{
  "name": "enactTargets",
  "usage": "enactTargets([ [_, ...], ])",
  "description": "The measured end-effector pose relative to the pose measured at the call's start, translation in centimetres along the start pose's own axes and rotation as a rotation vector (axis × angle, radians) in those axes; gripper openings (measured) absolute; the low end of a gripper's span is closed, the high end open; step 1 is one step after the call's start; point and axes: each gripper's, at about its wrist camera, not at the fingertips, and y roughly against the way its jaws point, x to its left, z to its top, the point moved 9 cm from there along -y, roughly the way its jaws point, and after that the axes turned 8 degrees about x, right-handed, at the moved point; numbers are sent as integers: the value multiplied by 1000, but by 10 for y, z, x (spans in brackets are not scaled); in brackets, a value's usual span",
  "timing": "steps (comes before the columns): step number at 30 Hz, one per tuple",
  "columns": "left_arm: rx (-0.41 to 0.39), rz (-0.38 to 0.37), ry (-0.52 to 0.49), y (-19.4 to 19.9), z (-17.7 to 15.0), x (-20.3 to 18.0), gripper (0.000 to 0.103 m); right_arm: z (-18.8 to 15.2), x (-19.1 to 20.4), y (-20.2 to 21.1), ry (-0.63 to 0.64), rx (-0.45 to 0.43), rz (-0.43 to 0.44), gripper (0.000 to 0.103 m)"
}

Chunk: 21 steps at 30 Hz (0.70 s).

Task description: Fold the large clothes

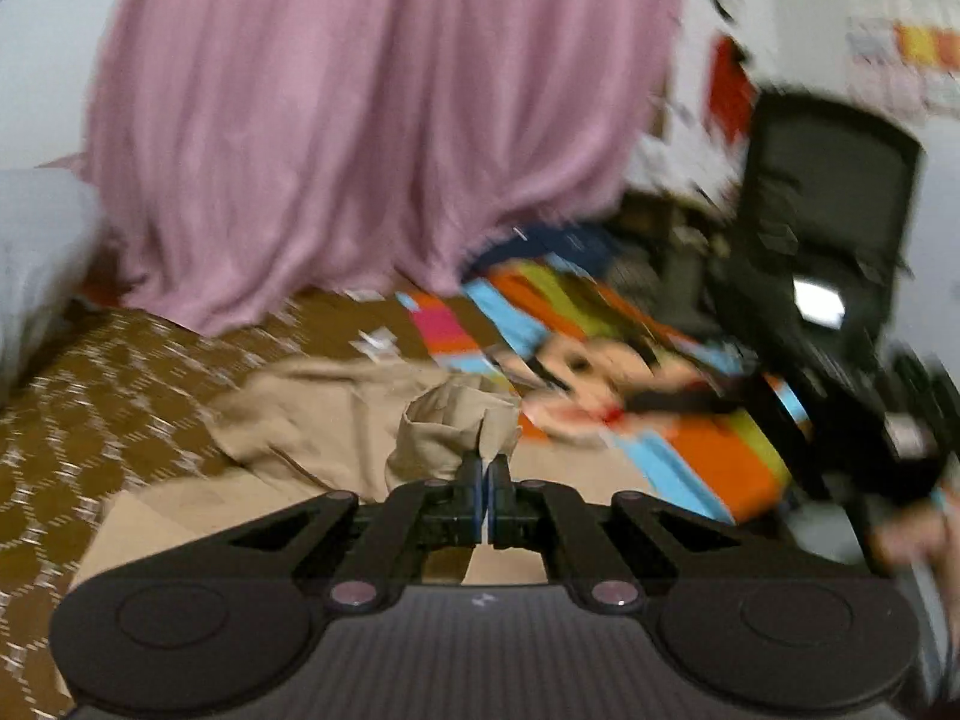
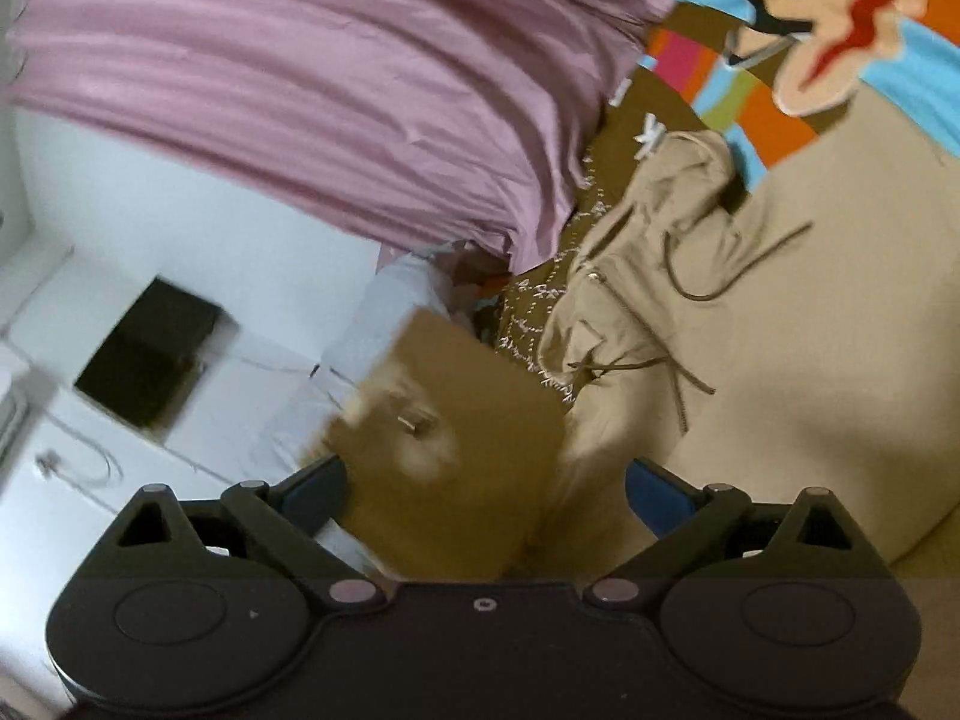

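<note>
A beige hoodie (image 1: pixel 312 414) lies spread on a bed. In the right wrist view its hood and brown drawstrings (image 2: pixel 684 276) show, with the body (image 2: pixel 810 330) to the right. My left gripper (image 1: pixel 486 468) is shut on a bunched beige fold (image 1: pixel 447 432) of the garment, lifted off the bed. My right gripper (image 2: pixel 489 492) stands wide open at the hoodie's left edge. A blurred brown patch (image 2: pixel 456 420) lies between its blue pads (image 2: pixel 660 498); I cannot tell what it is. At the right of the left wrist view a blurred black device sits in a person's hand (image 1: pixel 912 540).
A pink curtain (image 1: pixel 360 120) hangs behind the bed. The bedspread (image 1: pixel 90 420) is brown with a white pattern. A bright cartoon blanket (image 1: pixel 690 438) lies beside the hoodie. A black office chair (image 1: pixel 828 180) stands at the right. White furniture with a dark opening (image 2: pixel 150 354) flanks the bed.
</note>
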Motion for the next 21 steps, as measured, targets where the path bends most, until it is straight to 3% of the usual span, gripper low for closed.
enactTargets([
  [4, 47, -35, -116, -10, -40, -43, 0, 12, -36, -1, -87, 25, -52, 100],
  [10, 80, -62, -287, -16, -81, -84, 0, 13, -72, -11, -107, 73, -183, 94],
  [12, 85, -64, -288, -17, -84, -86, 0, 12, -76, -14, -84, 91, -235, 82],
  [14, 99, -84, -267, -16, -83, -83, 1, 9, -77, -16, -40, 115, -298, 48],
  [15, 106, -101, -248, -15, -84, -83, 2, 5, -79, -17, -19, 124, -337, 39],
  [16, 114, -118, -231, -14, -86, -82, 3, 4, -79, -17, 14, 125, -376, 23],
  [18, 132, -137, -195, -15, -87, -76, 7, 6, -77, -19, 59, 118, -406, 11],
  [19, 140, -147, -178, -14, -87, -72, 21, 7, -74, -16, 88, 110, -413, 3],
  [20, 147, -170, -153, -10, -89, -67, 45, 9, -69, -14, 129, 101, -422, 2],
  [21, 147, -180, -126, -6, -90, -60, 56, 11, -65, -13, 169, 91, -427, 1],
])
